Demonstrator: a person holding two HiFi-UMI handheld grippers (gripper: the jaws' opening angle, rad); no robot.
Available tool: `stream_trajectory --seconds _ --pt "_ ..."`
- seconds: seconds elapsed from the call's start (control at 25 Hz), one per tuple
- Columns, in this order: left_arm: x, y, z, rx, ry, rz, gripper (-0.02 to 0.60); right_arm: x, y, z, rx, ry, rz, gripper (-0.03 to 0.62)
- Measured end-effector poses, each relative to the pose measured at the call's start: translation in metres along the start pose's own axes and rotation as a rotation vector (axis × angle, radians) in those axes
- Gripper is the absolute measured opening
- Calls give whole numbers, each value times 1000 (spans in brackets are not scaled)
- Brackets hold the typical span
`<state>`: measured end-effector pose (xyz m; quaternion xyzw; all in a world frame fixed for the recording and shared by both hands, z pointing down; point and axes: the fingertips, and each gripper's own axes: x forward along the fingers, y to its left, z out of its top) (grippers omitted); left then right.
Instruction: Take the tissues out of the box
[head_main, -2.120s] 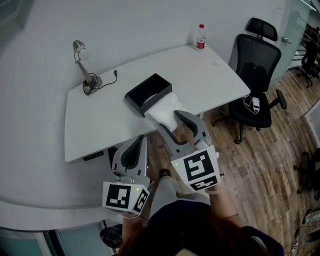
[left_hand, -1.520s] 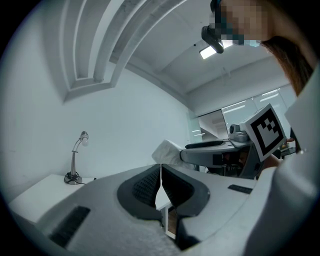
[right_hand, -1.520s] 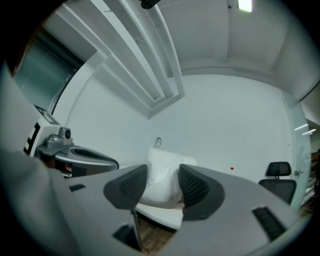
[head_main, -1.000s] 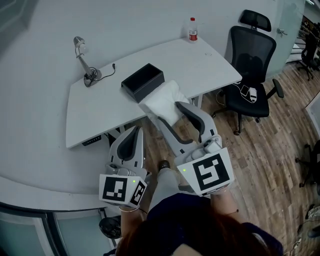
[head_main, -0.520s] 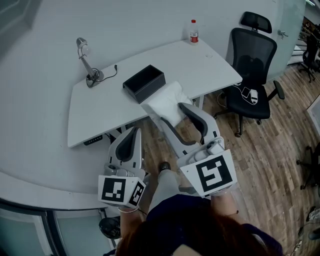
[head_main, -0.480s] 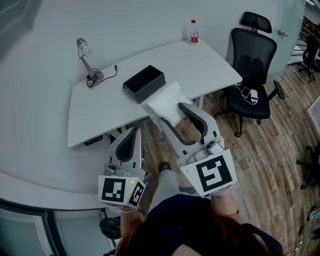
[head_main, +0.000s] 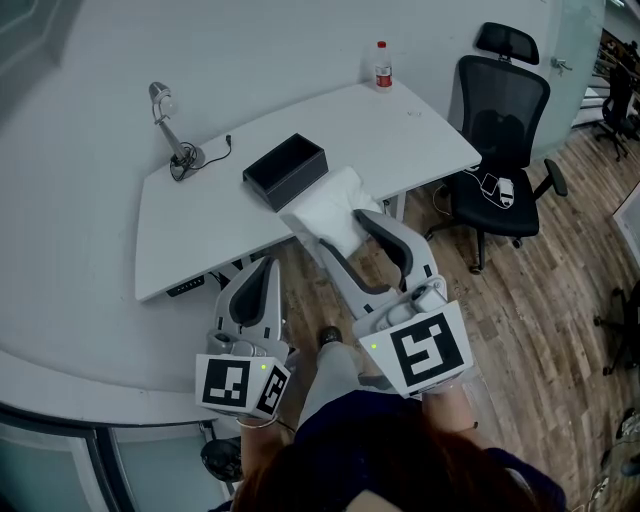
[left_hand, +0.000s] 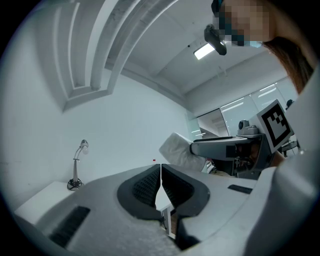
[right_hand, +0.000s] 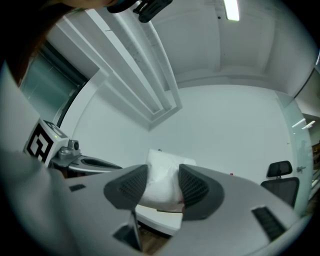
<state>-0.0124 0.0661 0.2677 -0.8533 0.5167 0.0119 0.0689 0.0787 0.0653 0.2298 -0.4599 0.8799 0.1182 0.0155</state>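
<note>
A white wrapped pack of tissues (head_main: 330, 210) is clamped between the jaws of my right gripper (head_main: 347, 232), held in the air near the desk's front edge. The right gripper view shows the tissue pack (right_hand: 161, 181) pressed by both pads. The black open box (head_main: 285, 170) lies on the white desk (head_main: 200, 230), apart from the pack, and looks empty. My left gripper (head_main: 255, 282) hangs below the desk edge, lower left of the pack, jaws shut together with nothing between them; its own view shows the left gripper (left_hand: 160, 177) closed.
A desk lamp (head_main: 170, 128) with its cable stands at the desk's far left. A bottle (head_main: 382, 64) stands at the far edge. A black office chair (head_main: 505, 130) is to the right on the wood floor.
The tissue pack has come out of the black box and moved toward me in the right gripper. In the last half second almost nothing shifts. The left gripper stays low.
</note>
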Motion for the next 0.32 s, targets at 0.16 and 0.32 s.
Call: stream_trajectory --seconds 0.16,0.32 --pt "2 2 -2 -1 4 0 26 3 0 -1 8 -1 0 206" --pt "7 2 -4 -2 9 1 26 6 -3 -3 8 -1 6 206"
